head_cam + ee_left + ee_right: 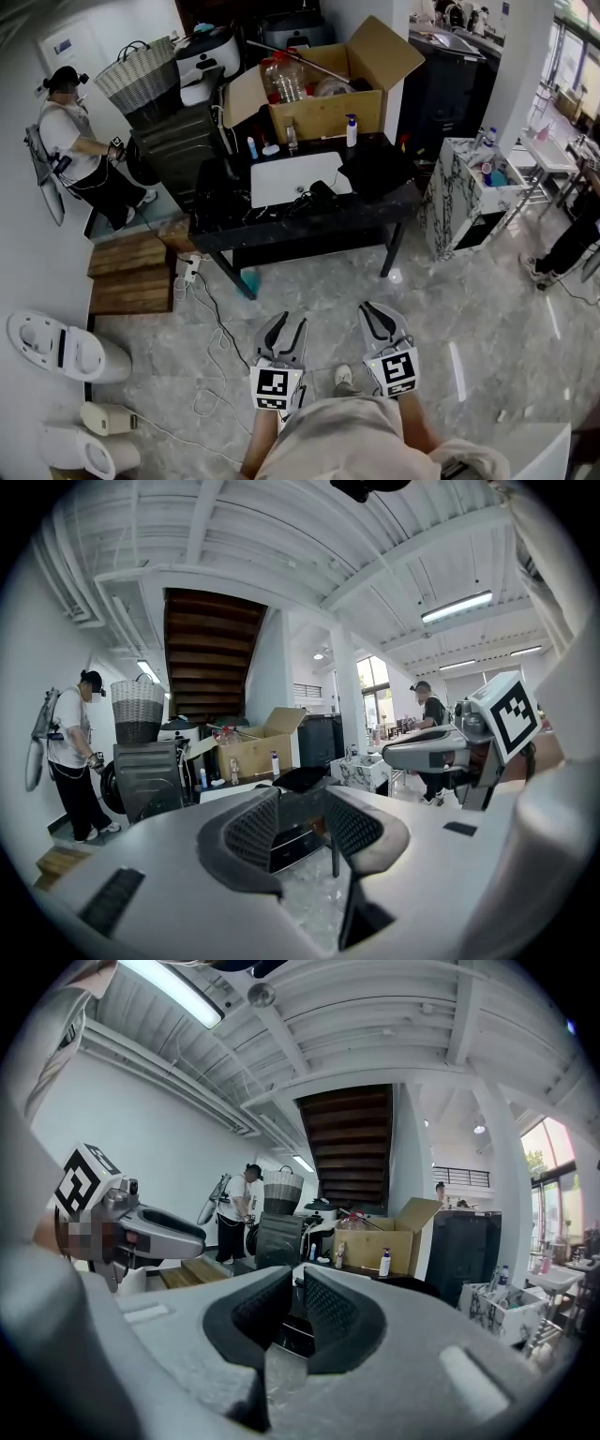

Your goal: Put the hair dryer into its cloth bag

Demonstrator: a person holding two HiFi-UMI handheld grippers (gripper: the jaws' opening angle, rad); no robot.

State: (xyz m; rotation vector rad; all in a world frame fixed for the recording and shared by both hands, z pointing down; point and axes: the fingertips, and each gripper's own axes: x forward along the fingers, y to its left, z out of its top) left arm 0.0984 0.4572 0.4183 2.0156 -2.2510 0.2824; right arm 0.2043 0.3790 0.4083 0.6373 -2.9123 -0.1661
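Observation:
Across the tiled floor stands a black table (309,228). On it a black hair dryer (317,194) with its cord lies beside a white board (291,175). A dark cloth bag (375,167) lies at the table's right end and shows again in the left gripper view, cloth bag (302,778). Both grippers hang low in front of me, well short of the table. My left gripper (284,330) (300,803) is open with nothing between its pads. The right gripper (384,319) (296,1283) shows a narrow gap and holds nothing.
An open cardboard box (323,108) and small bottles stand at the table's back. A marble-patterned cabinet (459,199) is to the right, wooden steps (127,272) and white fixtures (58,347) to the left. A cable (216,349) trails over the floor. A person (80,150) stands far left.

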